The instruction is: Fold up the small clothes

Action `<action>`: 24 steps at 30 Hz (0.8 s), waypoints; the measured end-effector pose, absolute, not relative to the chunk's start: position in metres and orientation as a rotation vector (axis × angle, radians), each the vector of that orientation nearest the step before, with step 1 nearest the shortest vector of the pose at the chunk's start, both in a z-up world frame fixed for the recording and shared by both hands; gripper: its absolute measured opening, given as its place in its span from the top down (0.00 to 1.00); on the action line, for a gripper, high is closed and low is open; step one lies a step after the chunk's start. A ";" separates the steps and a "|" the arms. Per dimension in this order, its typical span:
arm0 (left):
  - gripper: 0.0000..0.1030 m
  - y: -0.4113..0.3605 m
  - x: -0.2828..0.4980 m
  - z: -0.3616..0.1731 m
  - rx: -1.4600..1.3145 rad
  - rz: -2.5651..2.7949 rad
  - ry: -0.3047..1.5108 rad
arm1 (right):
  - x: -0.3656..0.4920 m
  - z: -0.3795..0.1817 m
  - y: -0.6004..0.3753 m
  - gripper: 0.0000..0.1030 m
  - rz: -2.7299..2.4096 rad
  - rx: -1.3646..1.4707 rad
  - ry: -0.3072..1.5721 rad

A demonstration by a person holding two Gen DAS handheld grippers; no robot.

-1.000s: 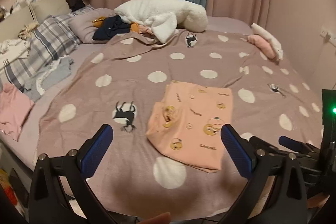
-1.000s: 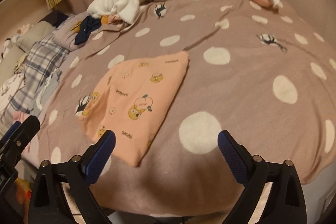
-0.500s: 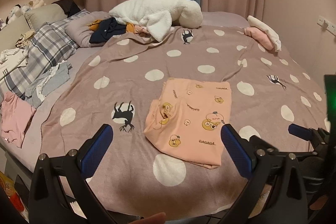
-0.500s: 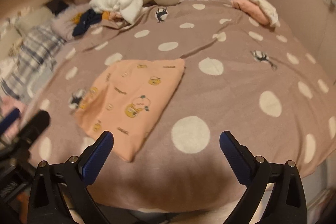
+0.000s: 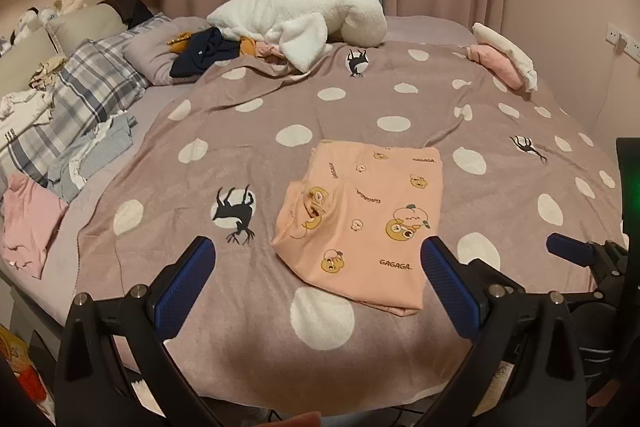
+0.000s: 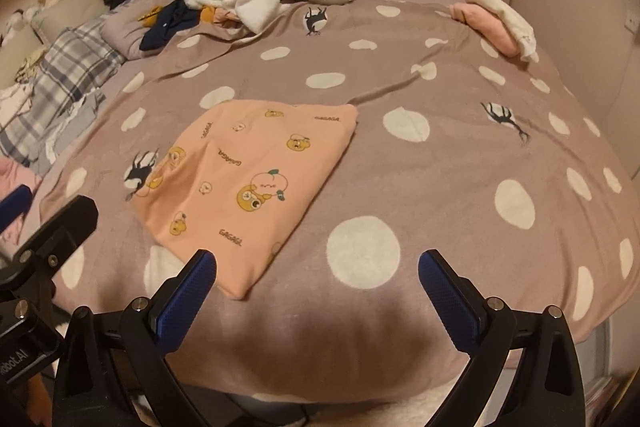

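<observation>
A folded peach garment (image 5: 366, 211) with cartoon prints lies flat on the dotted mauve blanket (image 5: 320, 115); it also shows in the right wrist view (image 6: 248, 183). My left gripper (image 5: 318, 281) is open and empty, held back from the garment at the bed's near edge. My right gripper (image 6: 318, 287) is open and empty, near the garment's near right corner. The right gripper's blue fingertip (image 5: 568, 253) shows at the right of the left wrist view. The left gripper's body (image 6: 44, 239) shows at the left of the right wrist view.
A white plush blanket (image 5: 296, 15) and dark clothes (image 5: 200, 55) lie at the bed's far side. Folded pink and white clothes (image 5: 500, 61) sit at the far right. Plaid pillow (image 5: 80, 95), grey and pink clothes (image 5: 28, 223) lie at left.
Both grippers have drawn back and risen a little, so the garment sits farther off. The garment has not moved. Both jaws stay open.
</observation>
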State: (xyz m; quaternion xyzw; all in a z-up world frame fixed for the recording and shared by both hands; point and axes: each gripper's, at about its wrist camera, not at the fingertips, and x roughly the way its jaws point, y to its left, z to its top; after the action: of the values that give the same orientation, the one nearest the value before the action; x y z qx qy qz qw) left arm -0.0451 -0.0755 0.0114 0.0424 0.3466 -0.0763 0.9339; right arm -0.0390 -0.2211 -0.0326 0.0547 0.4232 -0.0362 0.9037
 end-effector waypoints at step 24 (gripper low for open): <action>0.00 -0.072 -0.045 0.007 0.084 -0.154 0.723 | -0.040 -0.034 -0.210 0.02 -0.084 0.055 0.879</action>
State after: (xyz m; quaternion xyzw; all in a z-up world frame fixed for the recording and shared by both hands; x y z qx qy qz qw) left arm -0.0452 -0.0724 0.0065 0.0410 0.3531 -0.0751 0.9317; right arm -0.0401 -0.2097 -0.0339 0.0268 0.4252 -0.0404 0.9038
